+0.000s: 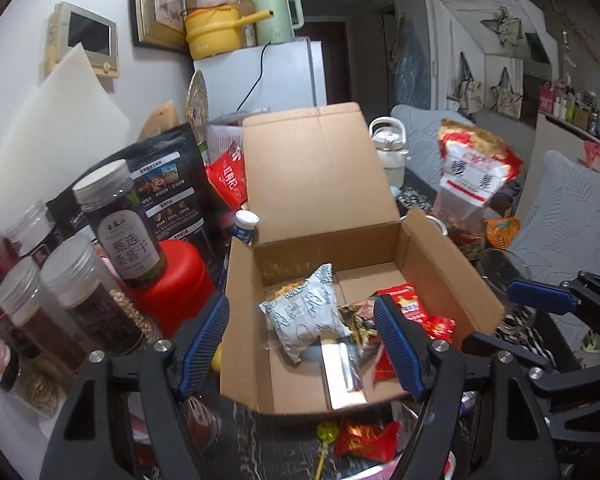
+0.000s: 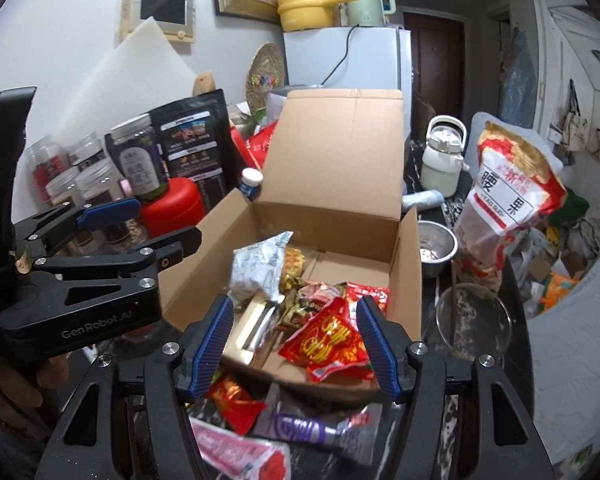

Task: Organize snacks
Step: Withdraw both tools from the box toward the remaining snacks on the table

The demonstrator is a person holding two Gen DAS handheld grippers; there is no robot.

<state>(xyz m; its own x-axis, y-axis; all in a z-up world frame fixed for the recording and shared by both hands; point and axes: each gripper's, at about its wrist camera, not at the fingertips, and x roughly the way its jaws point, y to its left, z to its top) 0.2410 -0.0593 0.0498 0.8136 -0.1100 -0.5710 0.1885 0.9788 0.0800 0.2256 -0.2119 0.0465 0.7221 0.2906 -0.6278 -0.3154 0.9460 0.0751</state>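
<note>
The box sits mid-frame, already holding several snacks; more packets wait on the table at the bottom edge, so it looks about half done. Left gripper and right gripper both gape empty

"GenRobot.AI" on the left gripper; "腰果" on the snack bag.

snack packets in open box; jars left of box; kettle behind right.
</note>
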